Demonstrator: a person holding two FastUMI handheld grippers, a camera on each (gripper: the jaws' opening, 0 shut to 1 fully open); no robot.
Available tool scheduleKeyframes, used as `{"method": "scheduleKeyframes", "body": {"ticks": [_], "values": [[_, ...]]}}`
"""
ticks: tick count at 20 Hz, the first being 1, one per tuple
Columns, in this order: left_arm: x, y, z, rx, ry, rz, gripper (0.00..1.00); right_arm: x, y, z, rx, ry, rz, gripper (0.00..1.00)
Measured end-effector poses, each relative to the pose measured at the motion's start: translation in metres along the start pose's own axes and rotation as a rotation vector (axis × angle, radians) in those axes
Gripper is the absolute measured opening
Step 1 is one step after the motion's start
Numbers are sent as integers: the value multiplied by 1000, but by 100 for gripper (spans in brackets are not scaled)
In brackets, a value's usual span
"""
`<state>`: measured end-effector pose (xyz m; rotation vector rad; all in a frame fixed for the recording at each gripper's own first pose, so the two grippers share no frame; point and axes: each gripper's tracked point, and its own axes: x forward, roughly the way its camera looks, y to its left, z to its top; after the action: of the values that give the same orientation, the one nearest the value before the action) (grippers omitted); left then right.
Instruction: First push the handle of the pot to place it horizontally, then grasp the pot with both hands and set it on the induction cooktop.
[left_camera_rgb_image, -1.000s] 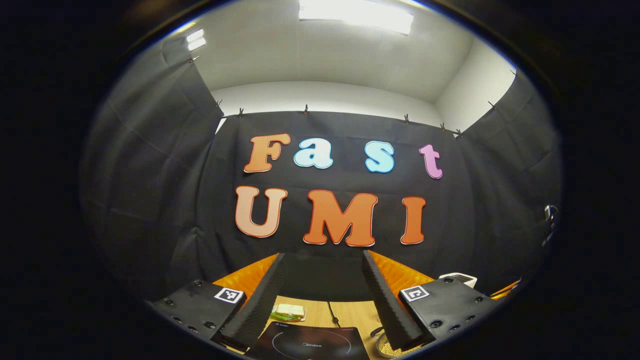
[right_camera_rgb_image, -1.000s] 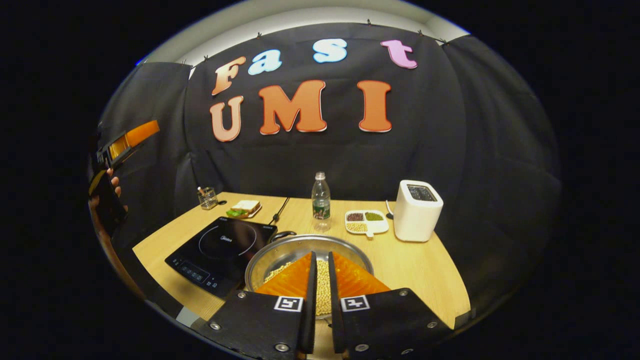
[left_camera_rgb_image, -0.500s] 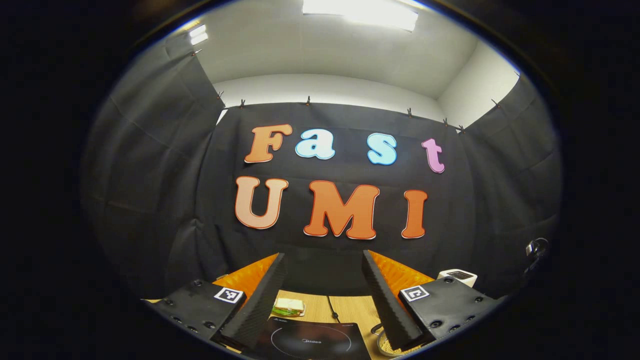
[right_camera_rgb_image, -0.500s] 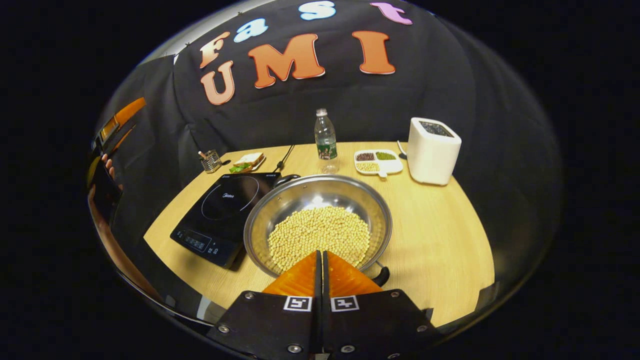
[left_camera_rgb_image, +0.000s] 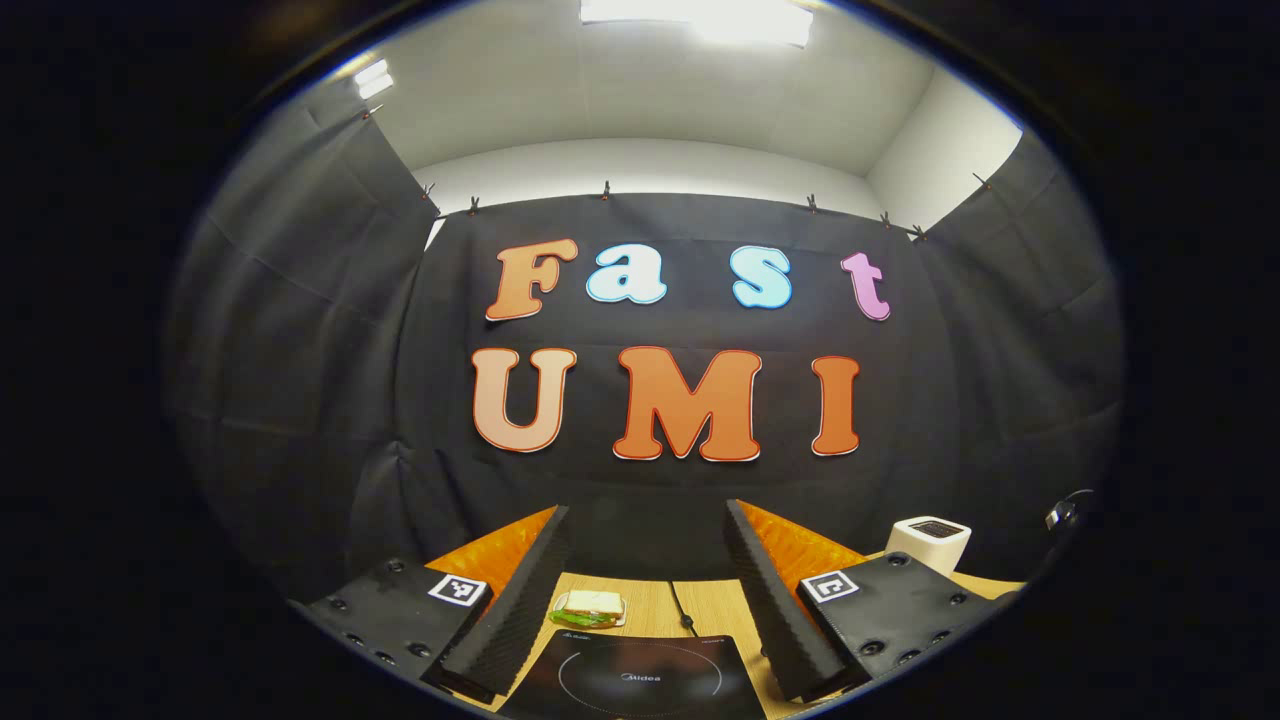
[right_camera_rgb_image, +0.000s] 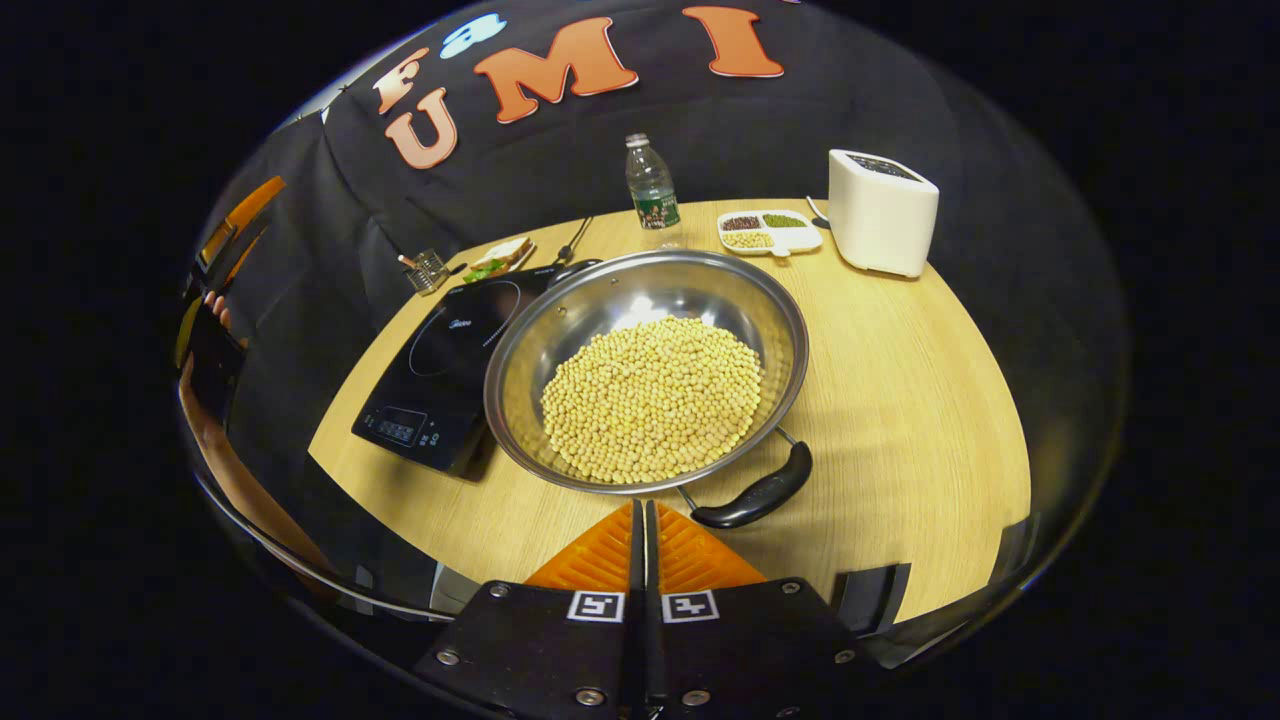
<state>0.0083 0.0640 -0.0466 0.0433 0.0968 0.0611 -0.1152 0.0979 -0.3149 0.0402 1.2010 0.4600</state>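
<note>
Starting w/ the handle-push step: our right gripper (right_camera_rgb_image: 640, 515) has its fingers pressed together on nothing, poised just short of the pot (right_camera_rgb_image: 648, 370), whose near handle (right_camera_rgb_image: 752, 496) lies askew off the rim. Pot sits touching the induction cooktop (right_camera_rgb_image: 450, 375), not yet on it. Left gripper (left_camera_rgb_image: 640, 600) gapes wide, empty, above the cooktop. Next, we reckon, nudge the handle sideways.

Right gripper (right_camera_rgb_image: 640, 510): both fingers pressed together, nothing between them, pointed downward at an angle. Left gripper (left_camera_rgb_image: 645, 540): fingers spread wide apart, empty, held level and raised. In the right gripper view, a hand (right_camera_rgb_image: 212, 318) grips the left gripper at far left.
</note>
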Motion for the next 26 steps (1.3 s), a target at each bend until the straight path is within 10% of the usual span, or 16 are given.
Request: {"method": "scheduleKeyframes", "body": {"ticks": [16, 26], "values": [[8, 8, -30, -19, 65, -1, 100, 33, -1, -16, 255, 237, 62, 0], [13, 14, -44, -26, 92, -2, 98, 48, -60, -3, 253, 230, -148, 0]]}}
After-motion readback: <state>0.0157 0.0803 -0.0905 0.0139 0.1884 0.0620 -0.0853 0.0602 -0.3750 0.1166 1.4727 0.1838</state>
